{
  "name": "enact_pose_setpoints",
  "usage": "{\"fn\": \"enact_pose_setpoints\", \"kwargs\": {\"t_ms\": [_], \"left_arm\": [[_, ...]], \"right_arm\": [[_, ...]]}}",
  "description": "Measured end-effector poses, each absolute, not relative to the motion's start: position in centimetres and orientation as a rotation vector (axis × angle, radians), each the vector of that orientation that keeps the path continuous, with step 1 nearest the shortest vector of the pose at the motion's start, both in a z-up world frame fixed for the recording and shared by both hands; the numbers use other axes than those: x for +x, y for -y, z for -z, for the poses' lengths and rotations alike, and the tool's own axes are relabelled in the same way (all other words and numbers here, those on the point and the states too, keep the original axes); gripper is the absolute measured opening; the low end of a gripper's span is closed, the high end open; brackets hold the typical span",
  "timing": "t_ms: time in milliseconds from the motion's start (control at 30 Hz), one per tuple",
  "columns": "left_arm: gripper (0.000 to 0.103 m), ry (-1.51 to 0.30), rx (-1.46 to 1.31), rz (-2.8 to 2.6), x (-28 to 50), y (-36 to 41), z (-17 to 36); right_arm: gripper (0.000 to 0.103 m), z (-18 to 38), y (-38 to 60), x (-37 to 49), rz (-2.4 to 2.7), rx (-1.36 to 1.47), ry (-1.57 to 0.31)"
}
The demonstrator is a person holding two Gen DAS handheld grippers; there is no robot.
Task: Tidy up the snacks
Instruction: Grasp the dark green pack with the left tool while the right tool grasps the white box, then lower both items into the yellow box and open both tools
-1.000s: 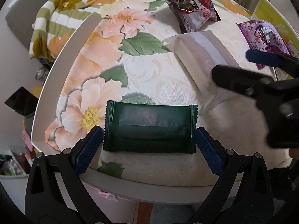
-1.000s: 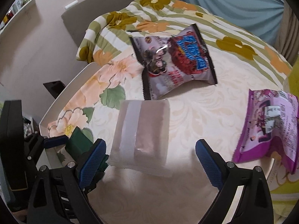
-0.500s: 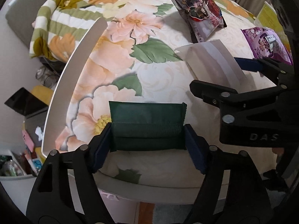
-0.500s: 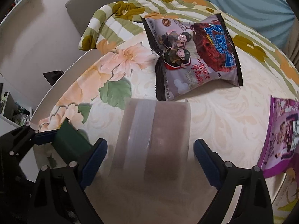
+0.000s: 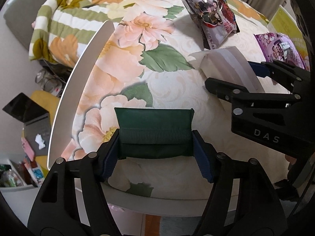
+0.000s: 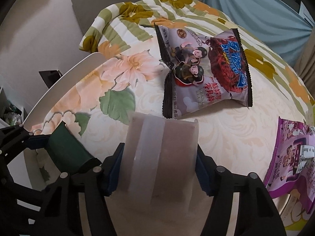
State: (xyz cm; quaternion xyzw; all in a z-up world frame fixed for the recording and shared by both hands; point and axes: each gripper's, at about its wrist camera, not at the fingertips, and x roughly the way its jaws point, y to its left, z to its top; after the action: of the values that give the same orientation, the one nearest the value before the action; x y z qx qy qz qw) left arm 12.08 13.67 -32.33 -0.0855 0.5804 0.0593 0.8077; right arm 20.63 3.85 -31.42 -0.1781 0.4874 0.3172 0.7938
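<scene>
Both grips are fresh and both look shallow, so slipping is the main worry. The left gripper (image 5: 155, 149) has just been closing and now clenches the dark green packet (image 5: 154, 132) by its two short ends; the packet bows up between the jaws, its far edge standing free beyond the fingertips, and a soft packet squeezed endwise like that could fold further and pop out when lifted. The right gripper (image 6: 158, 169) has likewise just been closing and now grasps the frosted white packet (image 6: 161, 153) across its width; the film looks slick, and most of the packet reaches ahead of the jaws, so it may sag or slide. The two tools sit close side by side, so lifting together risks a knock. Beyond the right jaws lies a lilac snack bag (image 6: 204, 74), and off to their right a purple bag (image 6: 295, 157), which a careless swing could brush. Everything rests on a round table (image 5: 65, 90) under a cream cloth with large peach flowers (image 5: 110, 63); a striped floral blanket (image 6: 126, 19) is heaped behind, with a blue curtain (image 6: 246, 5) and floor clutter past the left jaws.
</scene>
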Motion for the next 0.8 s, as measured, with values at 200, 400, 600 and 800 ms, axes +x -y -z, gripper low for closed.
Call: {"fn": "enact_pose_setpoints", "kwargs": {"t_ms": [200, 400, 600, 800], "left_arm": [[0.065, -1.209, -0.198, -0.117, 11.8, -13.6, 31.1], [0.065, -1.145, -0.194, -0.090, 11.7, -13.3, 27.6], [0.065, -1.063, -0.147, -0.052, 12.0, -12.3, 22.4], [0.065, -0.949, -0.081, 0.045, 13.4, -9.5, 16.2]], "right_arm": [[0.059, 29.8, -2.6, 20.4, -0.659, -0.358, -1.025], [0.059, 27.0, -1.0, 19.9, -0.623, -0.318, -0.985], [0.059, 22.4, 1.3, 19.1, -0.574, -0.242, -0.938], [0.059, 16.8, 5.5, 18.2, -0.480, -0.146, -0.870]]}}
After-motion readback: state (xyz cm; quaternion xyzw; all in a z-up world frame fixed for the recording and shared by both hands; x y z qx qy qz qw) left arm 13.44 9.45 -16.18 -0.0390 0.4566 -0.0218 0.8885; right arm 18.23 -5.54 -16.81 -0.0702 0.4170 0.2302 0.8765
